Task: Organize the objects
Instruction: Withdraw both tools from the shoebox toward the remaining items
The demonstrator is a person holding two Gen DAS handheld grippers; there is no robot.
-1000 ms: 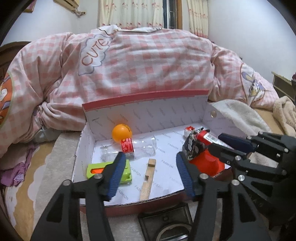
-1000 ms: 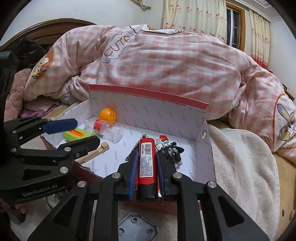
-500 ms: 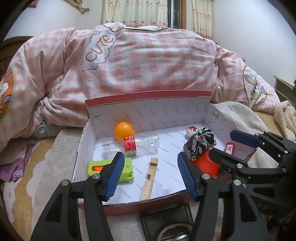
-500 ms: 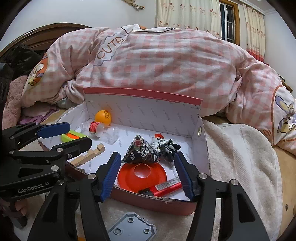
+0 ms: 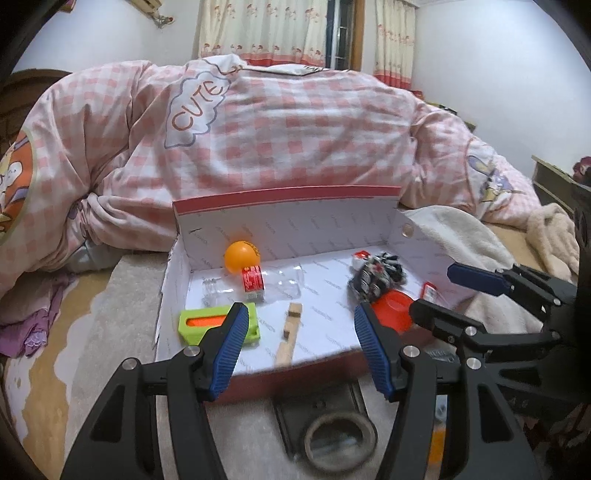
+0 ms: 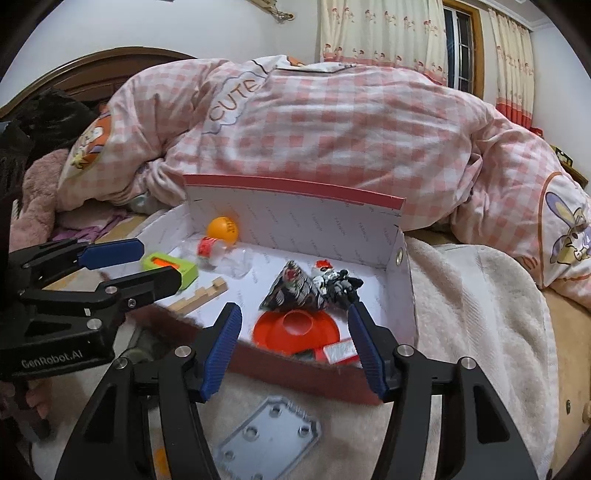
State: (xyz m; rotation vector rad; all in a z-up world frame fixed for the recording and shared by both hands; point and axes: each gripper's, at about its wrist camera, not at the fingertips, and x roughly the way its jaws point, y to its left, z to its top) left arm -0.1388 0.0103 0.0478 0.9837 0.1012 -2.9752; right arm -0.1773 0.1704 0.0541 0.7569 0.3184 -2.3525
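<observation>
Right gripper (image 6: 295, 347) released the red tube (image 6: 340, 350): it now lies flat at the cardboard box's (image 6: 295, 206) near-right corner beside the glossy orange dish (image 6: 295, 326). Both grippers half-open, empty; left gripper (image 5: 297, 343) hovers at the near edge.

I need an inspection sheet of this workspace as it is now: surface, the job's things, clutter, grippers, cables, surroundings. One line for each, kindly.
Surface: pale towel on a bed, carrying an open box.
Job's things: in the box, orange ball, clear bottle, green case, wooden piece, patterned pouch, toy figure, orange disc, red tube.
Clutter: grey plate and tape roll in front of the box.
Grippers: left gripper and right gripper, jaws open, empty.
Cables: nothing seen.
Surroundings: pink checked quilt, curtains.
</observation>
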